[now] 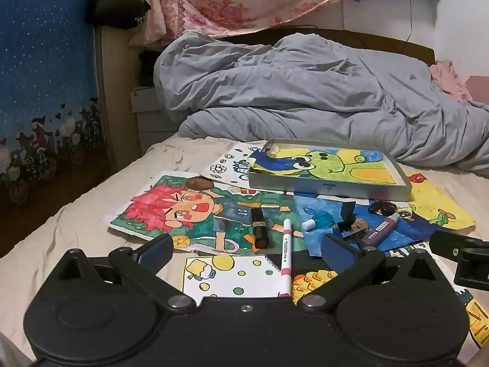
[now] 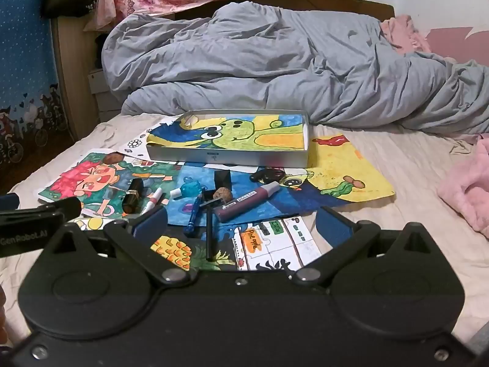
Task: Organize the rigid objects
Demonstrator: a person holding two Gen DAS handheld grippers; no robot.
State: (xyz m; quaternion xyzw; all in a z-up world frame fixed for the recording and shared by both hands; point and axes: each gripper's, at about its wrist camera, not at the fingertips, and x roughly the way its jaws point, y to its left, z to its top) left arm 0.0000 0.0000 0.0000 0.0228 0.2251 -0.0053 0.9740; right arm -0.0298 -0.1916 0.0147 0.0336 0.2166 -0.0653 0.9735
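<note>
Black and wide apart, the jaws of the left gripper point(image 1: 246, 249) hold nothing and touch nothing; the right gripper point(image 2: 241, 224) is spread just as wide and equally empty. From the left gripper, a white marker with pink bands point(image 1: 286, 255) lies between the fingers toward 12 o'clock, pointing away, and a black lipstick tube with a gold band point(image 1: 259, 227) lies just beside it at 11 o'clock. At 1 o'clock sit a small teal bottle with a white cap point(image 1: 318, 219) and a purple glue pen point(image 1: 385, 225). From the right gripper, a blue pen point(image 2: 194, 214) and a thin black stick point(image 2: 209, 234) lie at 11 to 12 o'clock, with a walnut point(image 2: 222, 194) beyond them. Farther off at 12 o'clock rests a shallow silver metal tin point(image 2: 227, 156), a green frog drawing inside it. All of it sits on bright children's drawings point(image 1: 171, 208) spread across a beige bedsheet point(image 1: 61, 244).
</note>
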